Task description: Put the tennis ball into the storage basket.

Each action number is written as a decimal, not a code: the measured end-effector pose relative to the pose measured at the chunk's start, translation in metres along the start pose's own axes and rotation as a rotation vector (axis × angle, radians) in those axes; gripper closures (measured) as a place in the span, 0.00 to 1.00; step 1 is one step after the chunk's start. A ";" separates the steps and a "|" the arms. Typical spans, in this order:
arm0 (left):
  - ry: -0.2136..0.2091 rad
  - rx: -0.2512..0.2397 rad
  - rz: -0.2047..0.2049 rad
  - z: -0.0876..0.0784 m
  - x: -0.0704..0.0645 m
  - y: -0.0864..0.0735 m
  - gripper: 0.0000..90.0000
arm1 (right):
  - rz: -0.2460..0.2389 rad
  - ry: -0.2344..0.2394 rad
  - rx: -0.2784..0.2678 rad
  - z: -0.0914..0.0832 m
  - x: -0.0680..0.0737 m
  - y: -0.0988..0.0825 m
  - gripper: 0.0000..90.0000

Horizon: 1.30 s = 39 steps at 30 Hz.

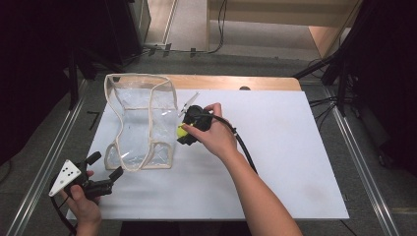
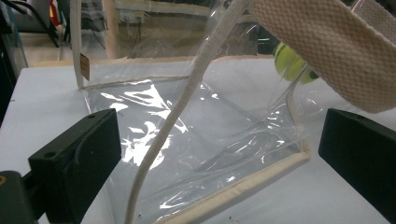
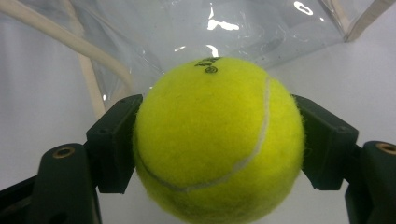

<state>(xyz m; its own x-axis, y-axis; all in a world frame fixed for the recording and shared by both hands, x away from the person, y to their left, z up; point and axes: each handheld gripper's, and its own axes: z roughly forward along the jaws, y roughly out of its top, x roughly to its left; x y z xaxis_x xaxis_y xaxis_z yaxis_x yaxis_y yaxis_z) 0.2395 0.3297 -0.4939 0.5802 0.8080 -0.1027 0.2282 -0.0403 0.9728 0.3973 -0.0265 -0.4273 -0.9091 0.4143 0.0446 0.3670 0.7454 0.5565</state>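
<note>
From above, the right gripper (image 1: 186, 132) sat in the person's right hand (image 1: 214, 137) just beside the right edge of a clear plastic bag (image 1: 140, 120) that stood on the white table (image 1: 285, 162). Only a small bit of yellow showed there, peeking out under the hand. The right gripper view told much more: a yellow tennis ball (image 3: 217, 140) was squeezed between the two black jaws, one pad pressing on each side, with its white seam curving across the front and a small dark mark on top. Behind the ball were the shiny bag and one of its cream straps (image 3: 88, 58).

The left gripper (image 1: 104, 166) was down by the near left corner of the table, held in the left hand (image 1: 83, 201), pointing at the bag's near bottom corner. Its jaws stood wide apart with nothing between them (the bag was close in front, but the pads were not touching it). The left gripper view looked through the clear plastic at the cream edging, a thin strap hanging down the middle and a wide woven strap (image 2: 327, 46) across the top right. Behind that strap a little yellow of the ball showed, on the far side of the bag.
</note>
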 end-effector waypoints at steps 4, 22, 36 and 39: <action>-0.001 -0.001 0.000 0.000 0.000 0.000 0.00 | -0.019 0.002 -0.007 -0.005 0.001 0.003 0.25; -0.002 0.000 -0.004 0.000 0.000 0.000 0.00 | -0.052 0.051 -0.021 -0.029 0.006 0.023 0.25; -0.001 0.002 -0.004 0.000 0.000 0.000 0.00 | -0.082 0.064 -0.031 -0.049 0.010 0.040 0.25; -0.001 0.004 -0.003 0.000 0.000 0.000 0.00 | -0.084 0.060 -0.027 -0.052 0.011 0.044 0.25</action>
<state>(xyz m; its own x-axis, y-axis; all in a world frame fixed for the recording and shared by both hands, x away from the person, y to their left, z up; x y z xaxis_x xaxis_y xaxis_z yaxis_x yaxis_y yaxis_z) 0.2398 0.3297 -0.4940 0.5805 0.8073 -0.1061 0.2329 -0.0397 0.9717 0.3930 -0.0167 -0.3591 -0.9470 0.3179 0.0463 0.2840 0.7613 0.5829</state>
